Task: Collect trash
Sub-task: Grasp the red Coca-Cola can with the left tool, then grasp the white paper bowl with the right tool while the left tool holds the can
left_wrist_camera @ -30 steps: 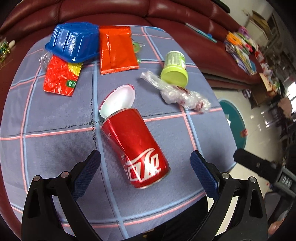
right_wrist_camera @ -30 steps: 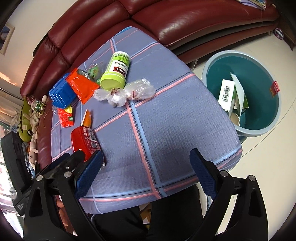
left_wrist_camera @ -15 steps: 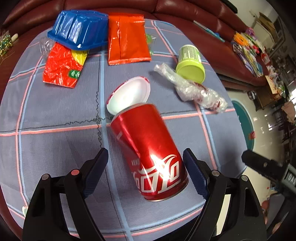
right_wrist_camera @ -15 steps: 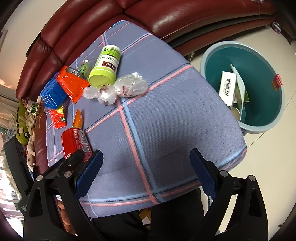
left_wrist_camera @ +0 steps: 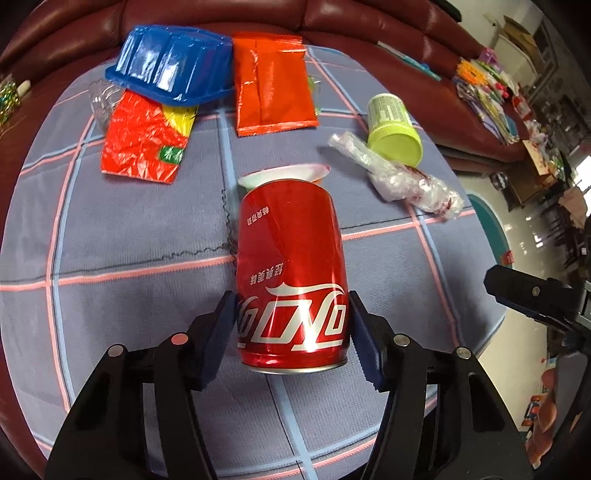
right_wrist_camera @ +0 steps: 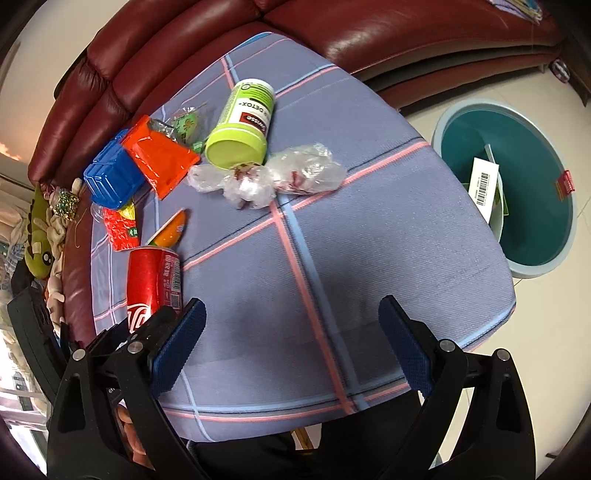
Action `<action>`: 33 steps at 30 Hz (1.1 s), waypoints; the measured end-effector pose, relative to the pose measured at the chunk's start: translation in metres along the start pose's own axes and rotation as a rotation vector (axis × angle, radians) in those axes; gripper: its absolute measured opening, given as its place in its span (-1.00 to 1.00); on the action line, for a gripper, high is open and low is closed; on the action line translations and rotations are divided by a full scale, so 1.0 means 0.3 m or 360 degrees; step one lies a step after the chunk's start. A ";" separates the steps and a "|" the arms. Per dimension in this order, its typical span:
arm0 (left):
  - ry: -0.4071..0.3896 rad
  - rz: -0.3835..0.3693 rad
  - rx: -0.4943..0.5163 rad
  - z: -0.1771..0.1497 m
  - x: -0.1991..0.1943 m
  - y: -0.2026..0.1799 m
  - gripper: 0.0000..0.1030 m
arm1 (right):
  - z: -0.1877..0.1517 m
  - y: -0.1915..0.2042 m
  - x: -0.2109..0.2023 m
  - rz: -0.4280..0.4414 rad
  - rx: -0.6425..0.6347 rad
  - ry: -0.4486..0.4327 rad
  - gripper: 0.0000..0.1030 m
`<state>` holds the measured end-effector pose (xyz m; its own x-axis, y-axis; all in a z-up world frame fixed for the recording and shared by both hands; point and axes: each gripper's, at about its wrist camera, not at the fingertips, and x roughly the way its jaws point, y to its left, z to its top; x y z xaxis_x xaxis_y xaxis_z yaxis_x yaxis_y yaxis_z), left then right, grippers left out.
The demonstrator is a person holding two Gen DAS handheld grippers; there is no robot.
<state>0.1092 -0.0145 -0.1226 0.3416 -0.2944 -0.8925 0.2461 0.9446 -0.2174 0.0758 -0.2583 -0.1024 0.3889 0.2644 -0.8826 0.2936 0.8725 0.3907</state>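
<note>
A dented red cola can lies on its side on the blue checked tablecloth. My left gripper is shut on the can's near end, one blue pad on each side. The can also shows at the left of the right wrist view. My right gripper is open and empty above the table's near edge. Other trash on the cloth: a green bottle, a crumpled clear plastic bag, an orange packet, a red wrapper, a blue plastic tray and a white lid behind the can.
A teal trash bin with paper in it stands on the floor right of the table. A dark red leather sofa wraps around the far side. Toys lie on the sofa at far left.
My left gripper has moved forward around the can and closed on it; the can has turned to point straight away from me. The right gripper has stayed open, drifting slightly.
</note>
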 end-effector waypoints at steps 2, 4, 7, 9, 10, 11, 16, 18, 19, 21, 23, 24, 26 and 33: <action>-0.0027 -0.0003 0.0022 -0.005 -0.014 0.003 0.17 | -0.001 0.013 0.001 0.0002 0.0003 0.0010 0.76; -0.0069 0.0006 0.0054 -0.016 -0.051 0.012 0.17 | 0.000 0.032 0.004 -0.0002 0.0001 0.0021 0.76; -0.0099 -0.0047 0.0076 -0.030 -0.109 0.045 0.17 | 0.010 0.076 0.008 0.0014 -0.0025 0.0028 0.76; -0.0113 -0.0050 0.0080 -0.034 -0.141 0.074 0.17 | 0.018 0.112 0.016 0.0036 -0.0044 0.0026 0.76; -0.0123 -0.0047 0.0077 -0.033 -0.156 0.094 0.17 | 0.025 0.140 0.025 0.0055 -0.0057 0.0024 0.76; -0.0139 -0.0039 0.0068 -0.031 -0.171 0.118 0.17 | 0.030 0.158 0.032 0.0067 -0.0063 0.0026 0.76; -0.0180 -0.0020 -0.0020 0.013 -0.209 0.235 0.17 | 0.064 0.259 0.094 0.0118 -0.0092 0.0028 0.76; -0.0194 -0.0006 -0.0041 0.027 -0.218 0.270 0.17 | 0.080 0.287 0.121 0.0134 -0.0089 0.0034 0.73; -0.0198 -0.0004 -0.0053 0.035 -0.220 0.289 0.17 | 0.089 0.303 0.140 0.0139 -0.0093 0.0037 0.67; -0.0195 -0.0014 -0.0076 0.047 -0.221 0.320 0.17 | 0.106 0.326 0.179 0.0134 -0.0104 0.0054 0.59; -0.0194 -0.0018 -0.0082 0.053 -0.217 0.338 0.17 | 0.113 0.335 0.208 0.0127 -0.0108 0.0067 0.57; -0.0194 -0.0021 -0.0080 0.056 -0.214 0.345 0.17 | 0.115 0.339 0.224 0.0119 -0.0108 0.0077 0.57; -0.0189 -0.0034 -0.0073 0.063 -0.206 0.349 0.17 | 0.115 0.348 0.243 0.0119 -0.0116 0.0079 0.49; -0.0181 -0.0045 -0.0062 0.077 -0.185 0.354 0.17 | 0.110 0.419 0.296 0.0070 -0.0230 0.0066 -0.12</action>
<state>0.1372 0.0989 -0.0871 0.4363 -0.3336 -0.8357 0.2223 0.9399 -0.2592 0.1762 -0.1387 -0.1229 0.3616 0.3178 -0.8765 0.1468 0.9090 0.3902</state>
